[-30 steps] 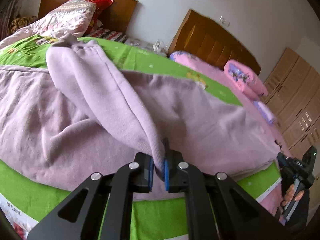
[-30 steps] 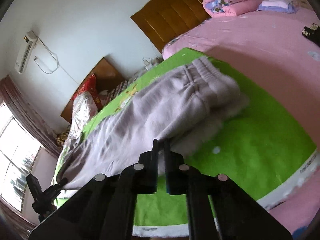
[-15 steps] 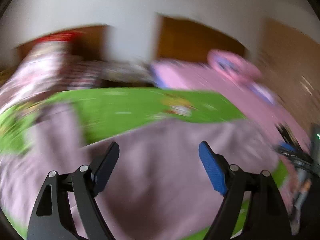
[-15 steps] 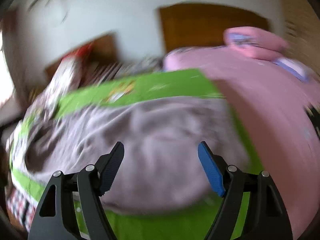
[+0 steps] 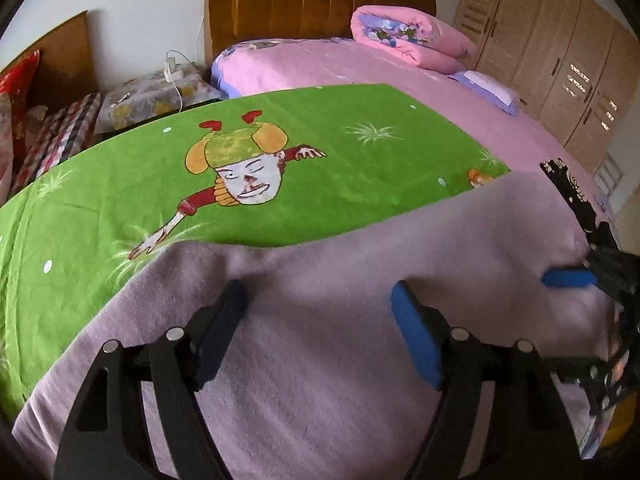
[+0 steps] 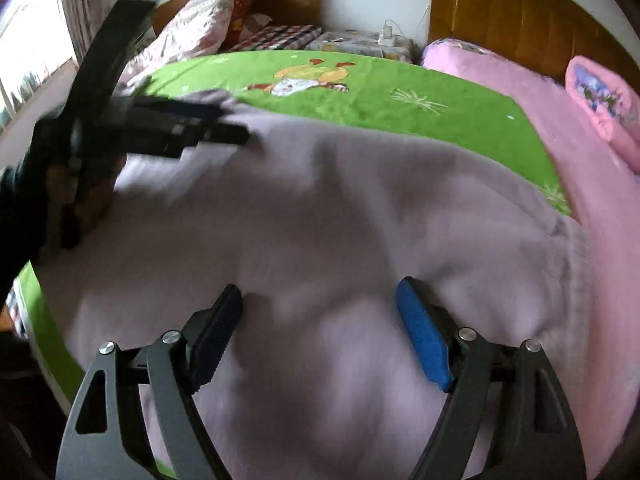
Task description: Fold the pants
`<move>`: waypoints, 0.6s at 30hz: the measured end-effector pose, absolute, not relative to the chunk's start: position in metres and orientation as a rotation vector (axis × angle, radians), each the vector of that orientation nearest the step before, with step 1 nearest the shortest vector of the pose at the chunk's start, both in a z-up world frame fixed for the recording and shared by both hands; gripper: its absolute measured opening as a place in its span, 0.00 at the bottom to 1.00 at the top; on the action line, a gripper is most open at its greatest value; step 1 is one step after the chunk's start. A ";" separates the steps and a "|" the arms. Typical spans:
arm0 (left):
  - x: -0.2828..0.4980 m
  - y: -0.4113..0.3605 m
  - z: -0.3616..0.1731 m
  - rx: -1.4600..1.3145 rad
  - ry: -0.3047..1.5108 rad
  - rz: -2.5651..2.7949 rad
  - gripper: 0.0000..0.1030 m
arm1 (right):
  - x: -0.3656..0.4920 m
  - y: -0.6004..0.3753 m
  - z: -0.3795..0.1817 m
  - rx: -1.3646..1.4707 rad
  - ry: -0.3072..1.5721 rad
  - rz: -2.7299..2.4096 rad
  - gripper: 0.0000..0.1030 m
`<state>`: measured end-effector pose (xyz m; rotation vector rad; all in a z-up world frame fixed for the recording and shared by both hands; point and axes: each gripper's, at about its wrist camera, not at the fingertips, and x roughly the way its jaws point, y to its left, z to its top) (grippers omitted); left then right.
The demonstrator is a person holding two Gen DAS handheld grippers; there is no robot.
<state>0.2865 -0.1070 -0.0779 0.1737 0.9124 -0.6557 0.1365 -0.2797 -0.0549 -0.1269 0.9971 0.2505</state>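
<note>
The lilac pants (image 5: 328, 344) lie folded lengthwise and flat on the green cartoon bedsheet (image 5: 280, 160); the right wrist view shows them too (image 6: 340, 220), waistband at the right (image 6: 576, 280). My left gripper (image 5: 320, 320) is open and empty, low over the cloth. My right gripper (image 6: 320, 320) is open and empty, low over the pants near the waistband end. Each gripper shows in the other's view: the right one at the right edge (image 5: 592, 276), the left one at the upper left (image 6: 168, 128).
A second bed with a pink sheet (image 5: 400, 68) and a rolled pink quilt (image 5: 412, 36) stands to the right. Wooden wardrobes (image 5: 560, 48) line the far right wall. Pillows (image 6: 192, 36) and a bedside table with a charger (image 5: 160, 88) lie at the bed's head.
Both grippers were shut on pant cloth a second ago; both have let go and opened. The lifted pant leg now lies flat on the rest of the pants.
</note>
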 end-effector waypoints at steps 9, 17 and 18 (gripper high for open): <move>0.291 -0.109 -0.076 0.135 0.918 -0.695 0.82 | 0.118 -0.305 -0.058 -0.058 0.966 0.130 0.80; 0.287 -0.085 -0.061 0.032 0.912 -0.616 0.79 | 0.126 -0.303 -0.054 -0.056 1.020 0.112 0.85; 0.282 -0.071 -0.049 -0.017 0.896 -0.597 0.79 | 0.128 -0.301 -0.051 -0.062 1.043 0.098 0.85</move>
